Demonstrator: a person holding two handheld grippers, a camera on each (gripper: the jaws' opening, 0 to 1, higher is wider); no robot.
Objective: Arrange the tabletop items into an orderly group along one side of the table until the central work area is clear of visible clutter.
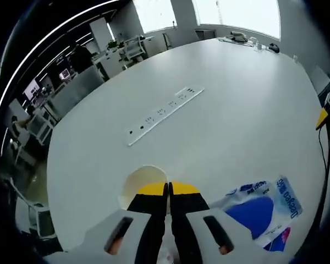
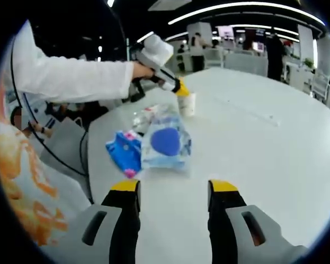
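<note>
Left tool (image 1: 169,190) pinching cup (image 1: 144,177) rim

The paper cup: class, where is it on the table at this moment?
The cup stands near the table edge, just beyond the blue packets, with the left gripper shut on its rim; in the left gripper view it sits behind the closed jaws.

Paper cup (image 1: 144,181) partly hidden behind left gripper (image 1: 169,190); far-desk items (image 1: 247,39) too small.
</note>
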